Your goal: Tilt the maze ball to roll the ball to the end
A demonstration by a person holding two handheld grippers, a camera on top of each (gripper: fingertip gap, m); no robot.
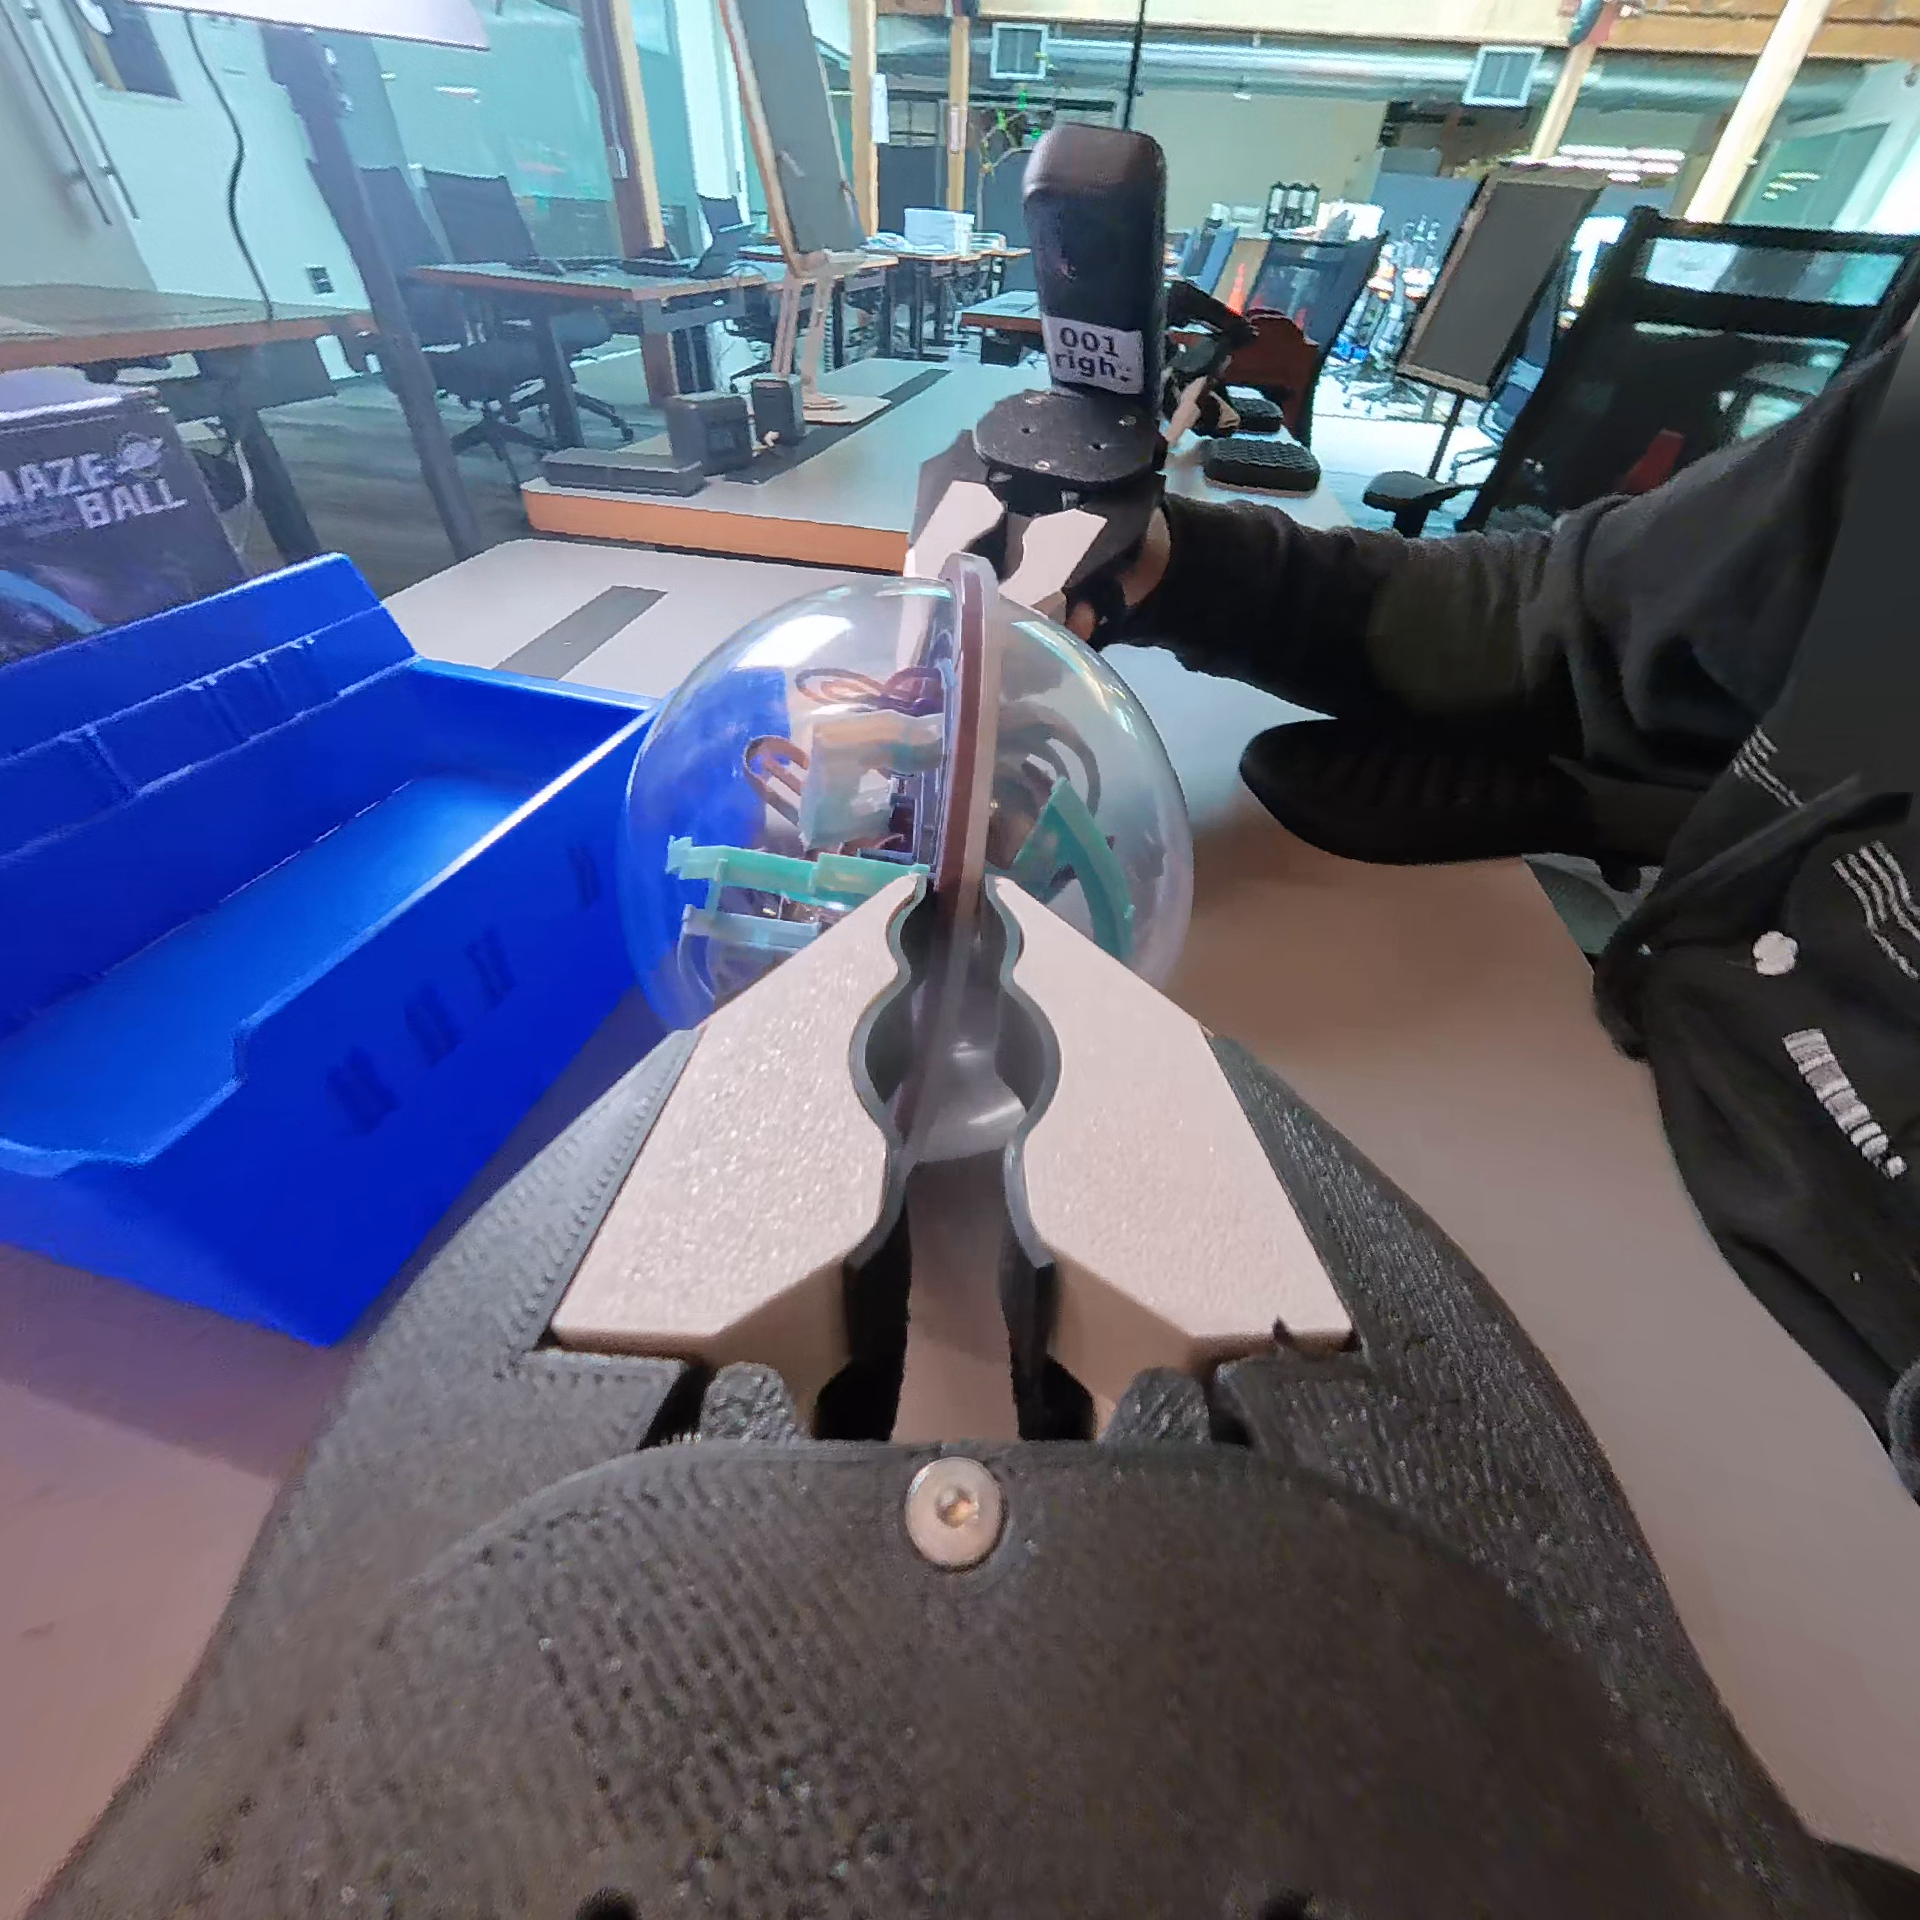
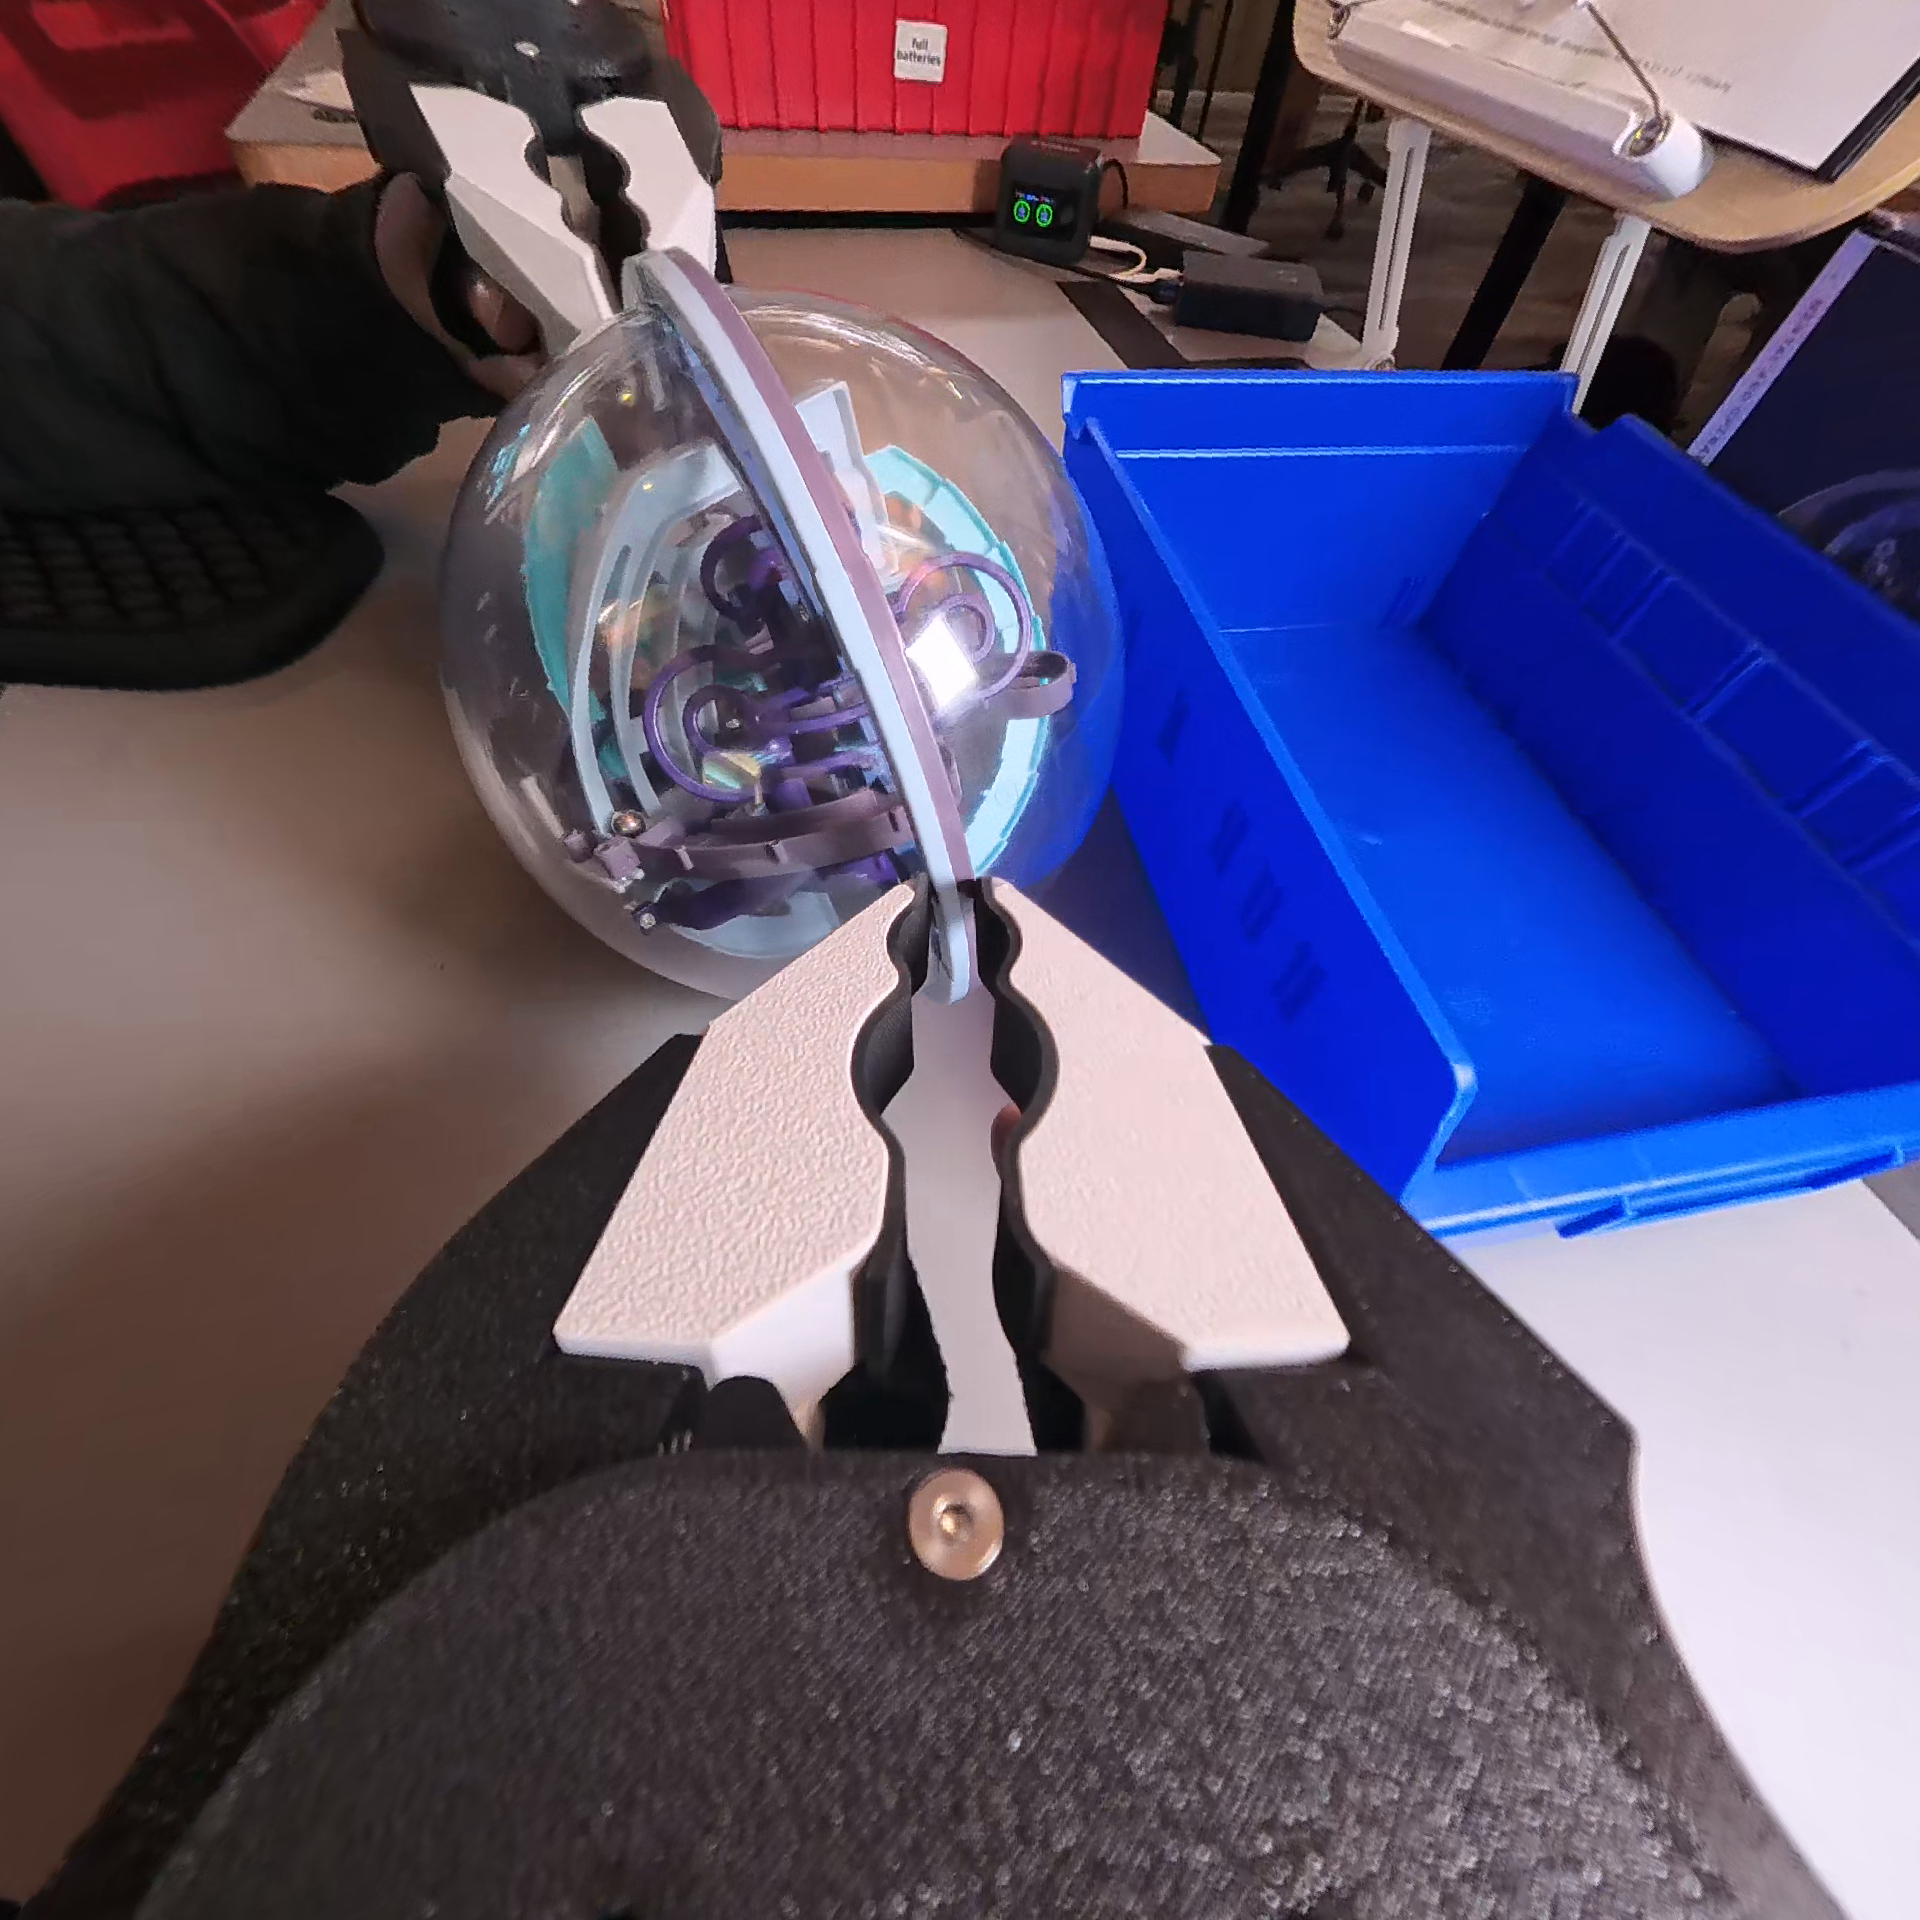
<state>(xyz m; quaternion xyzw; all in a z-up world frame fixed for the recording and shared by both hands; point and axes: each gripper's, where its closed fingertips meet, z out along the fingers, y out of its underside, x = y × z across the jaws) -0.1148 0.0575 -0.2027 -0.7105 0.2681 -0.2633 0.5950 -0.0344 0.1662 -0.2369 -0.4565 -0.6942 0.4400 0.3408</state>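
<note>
Right wrist view: maze ball centre frame beside blue bin; right gripper and left gripper each pinch its rim; shell looks slick, rigid, light; rim the surest hold.

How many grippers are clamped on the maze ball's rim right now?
2. The left gripper pinches the flat ring around the clear plastic maze ball on one side; the right gripper pinches the same ring on the opposite side, beside the blue plastic bin.
</note>
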